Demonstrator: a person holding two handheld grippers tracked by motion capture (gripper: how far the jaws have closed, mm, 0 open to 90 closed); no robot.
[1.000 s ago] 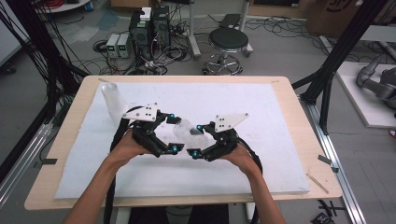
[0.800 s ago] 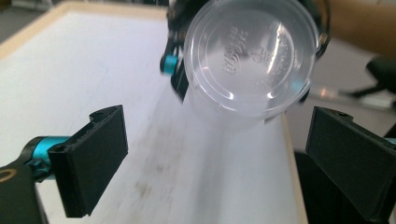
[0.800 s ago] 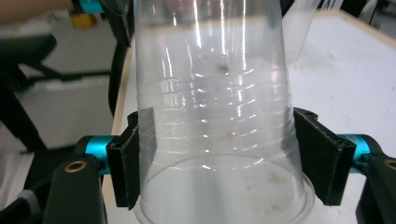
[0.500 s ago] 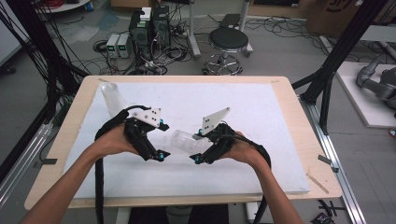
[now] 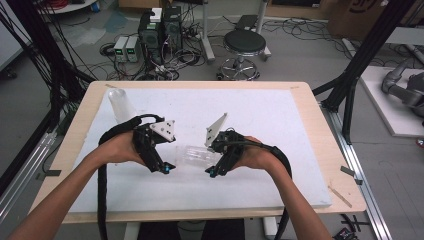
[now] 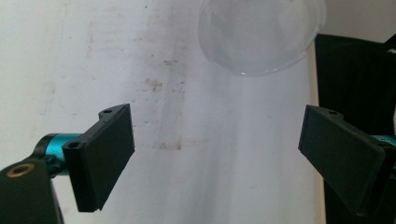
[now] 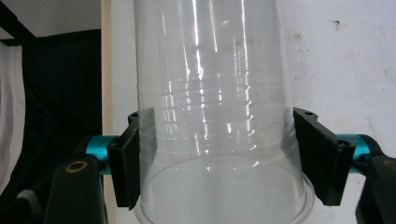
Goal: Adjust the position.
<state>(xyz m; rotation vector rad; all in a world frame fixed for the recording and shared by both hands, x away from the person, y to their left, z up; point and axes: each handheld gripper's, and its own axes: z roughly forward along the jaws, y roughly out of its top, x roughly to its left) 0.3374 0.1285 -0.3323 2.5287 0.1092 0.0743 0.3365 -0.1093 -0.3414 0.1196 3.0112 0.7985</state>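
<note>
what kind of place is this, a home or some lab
Most likely a robotics lab, not a home: computer boxes amid tangled cables on the floor, a black metal rig frame around the table, and a grey robot arm lying at the side.

No readable text, labels, brands or numbers on anything; print on distant boxes too blurred.

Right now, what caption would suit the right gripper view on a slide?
The right gripper, shut on a clear ribbed plastic cup, holds it over the white table cover.
</note>
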